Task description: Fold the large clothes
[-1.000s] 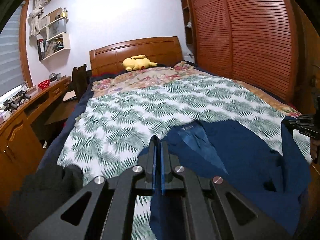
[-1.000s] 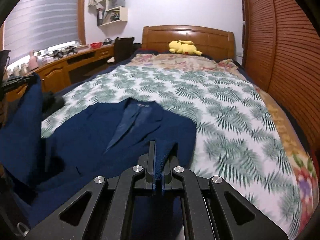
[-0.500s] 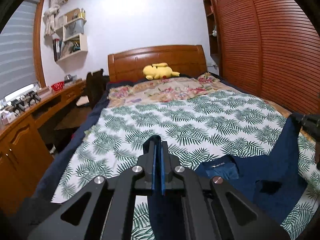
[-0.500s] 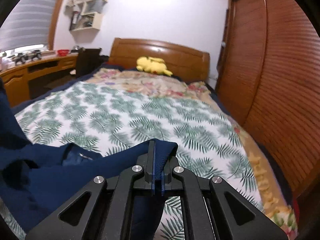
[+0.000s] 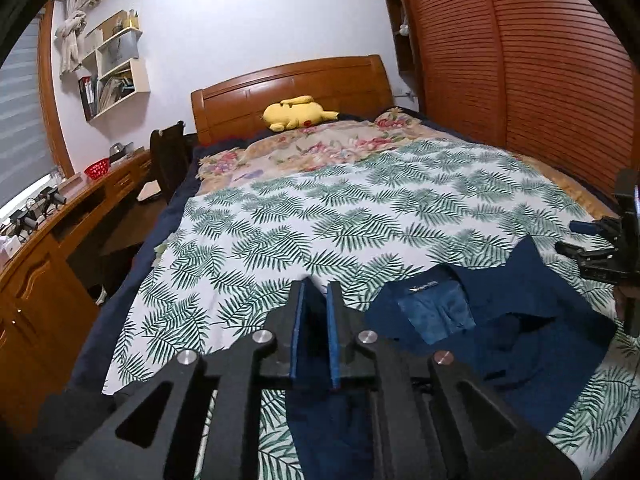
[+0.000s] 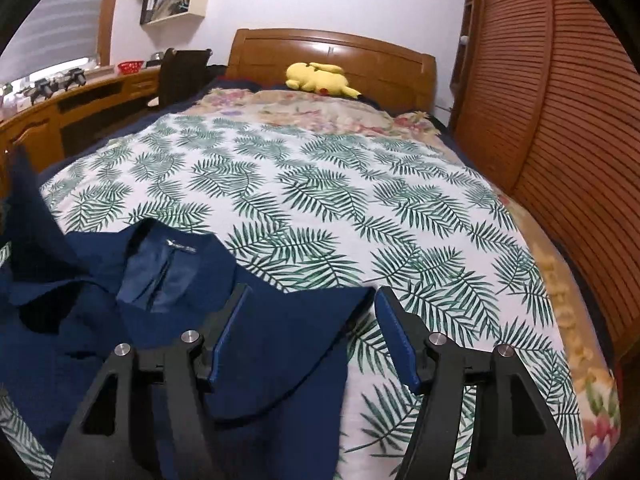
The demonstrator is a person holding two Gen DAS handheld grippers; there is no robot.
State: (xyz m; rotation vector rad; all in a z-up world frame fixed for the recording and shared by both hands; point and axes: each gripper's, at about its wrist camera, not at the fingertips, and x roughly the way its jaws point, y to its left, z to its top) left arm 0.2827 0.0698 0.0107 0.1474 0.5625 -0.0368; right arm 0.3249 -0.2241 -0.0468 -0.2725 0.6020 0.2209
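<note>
A dark blue jacket (image 6: 256, 320) lies crumpled on the leaf-print bedspread (image 6: 340, 200), collar and lining facing up; it also shows in the left wrist view (image 5: 500, 320). My right gripper (image 6: 310, 300) is open wide just above the jacket's right part, holding nothing. My left gripper (image 5: 316, 296) has its jaws a narrow gap apart, with blue cloth lying between and below them. The right gripper shows at the right edge of the left wrist view (image 5: 592, 240).
A yellow plush toy (image 5: 296, 112) lies by the wooden headboard (image 5: 288, 84). A wooden desk (image 5: 48, 240) with a chair (image 5: 168, 152) runs along the left. Slatted wardrobe doors (image 5: 540, 60) stand close on the right. A flowered blanket (image 5: 320, 144) covers the bed's far end.
Both grippers lifted the jacket and brought it down on the bed. The right gripper has opened wide and let go; the left jaws have parted slightly.
</note>
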